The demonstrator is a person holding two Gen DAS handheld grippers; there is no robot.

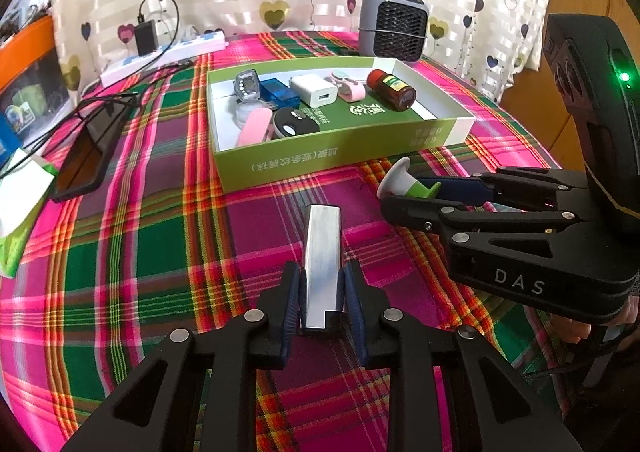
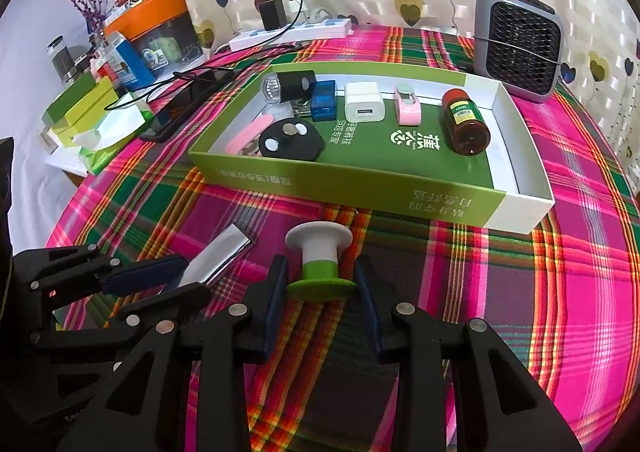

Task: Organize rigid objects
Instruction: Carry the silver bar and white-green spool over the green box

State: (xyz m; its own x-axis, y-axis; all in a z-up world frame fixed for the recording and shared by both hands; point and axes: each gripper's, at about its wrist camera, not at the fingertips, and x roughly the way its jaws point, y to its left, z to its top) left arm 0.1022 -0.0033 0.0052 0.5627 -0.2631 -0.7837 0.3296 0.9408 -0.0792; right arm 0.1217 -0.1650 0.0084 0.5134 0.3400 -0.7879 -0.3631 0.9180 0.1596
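Shiny metal fills my left gripper (image 1: pixel 322 292): its blue pads press both long sides of a flat silver bar (image 1: pixel 323 252), closed down tight on the near end so the rest sticks out ahead over the cloth, which should let me swing it toward the box without it pivoting. My right gripper (image 2: pixel 320 284) sits around a small spool (image 2: pixel 319 256) lying on the cloth just in front of the box; the pads look to be touching the edges of its green flange, jaws partly closed, though I judge the grip less sure because the flange is round and thin. The spool has a white plastic flared end, a narrow white neck and a green band. Both pieces are hard and smooth, so slipping is my worry. Beyond them stands the shallow green and white cardboard box (image 2: pixel 360 188), open-topped, already holding a white charger (image 2: pixel 364 104), a brown bottle (image 2: pixel 466 124) on its side, a black disc (image 2: pixel 290 140) and a pink clip (image 2: pixel 408 106); its right part is bare. A soft plaid tablecloth (image 2: pixel 480 292) lies underneath everything.
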